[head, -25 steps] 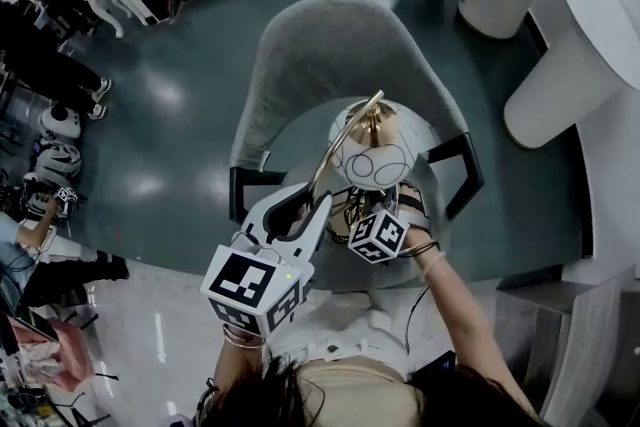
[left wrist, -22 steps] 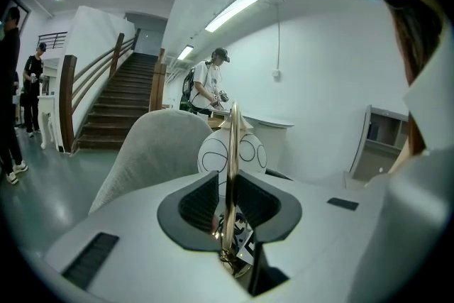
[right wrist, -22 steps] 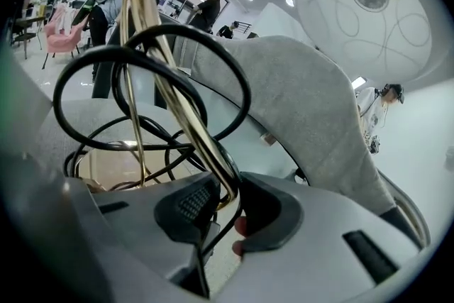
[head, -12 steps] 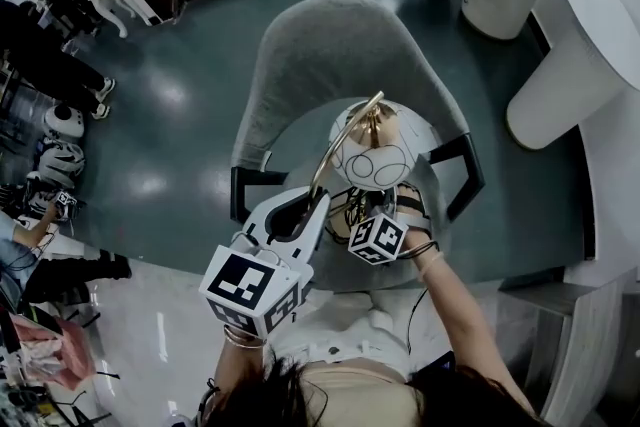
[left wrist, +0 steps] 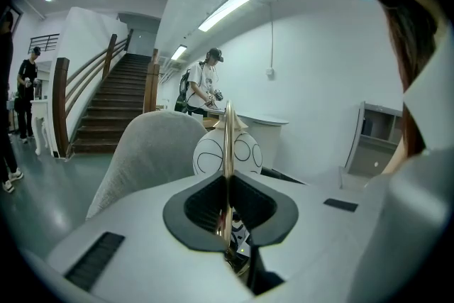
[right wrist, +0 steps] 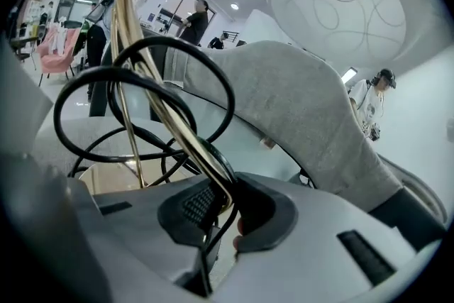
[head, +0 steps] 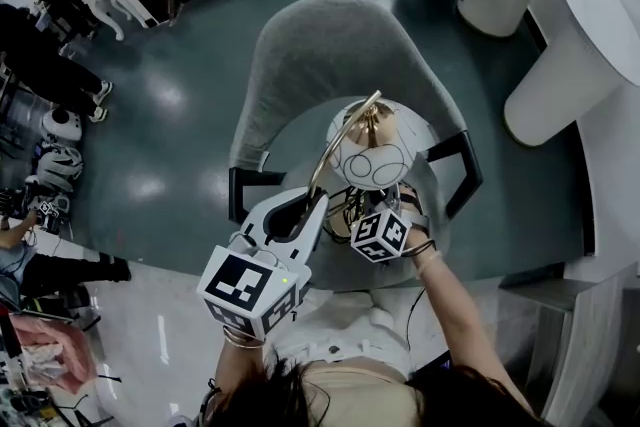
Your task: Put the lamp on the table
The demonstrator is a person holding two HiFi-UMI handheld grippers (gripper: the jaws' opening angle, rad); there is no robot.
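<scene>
You hold the lamp (head: 372,151) (left wrist: 211,152) up with both tools, right in front of you. Its round white shade with thin black loops drawn on it sits at the top. A thin gold rod bends down from the shade toward you.

Your left gripper (head: 318,202) (left wrist: 228,184) has its jaws closed tight on that gold rod. In the left gripper view the rod stands straight up between the dark pads.

Your right gripper (head: 358,207) (right wrist: 223,199) is lower down, just beside the left one and under the shade. Its jaws have just been closing. They are narrow, and they pinch the gold rod with a bit of the black cord (right wrist: 106,103) in there too. The rest of the cord hangs in big loops by the rod.

The lamp is over what looks like a round glass worktop (head: 296,151) with black legs. I cannot tell if the lamp's foot touches it. The grey chair (head: 330,55) (left wrist: 142,152) (right wrist: 298,103) stands just behind. A big white curved counter (head: 570,25) is well apart, off to your right.
</scene>
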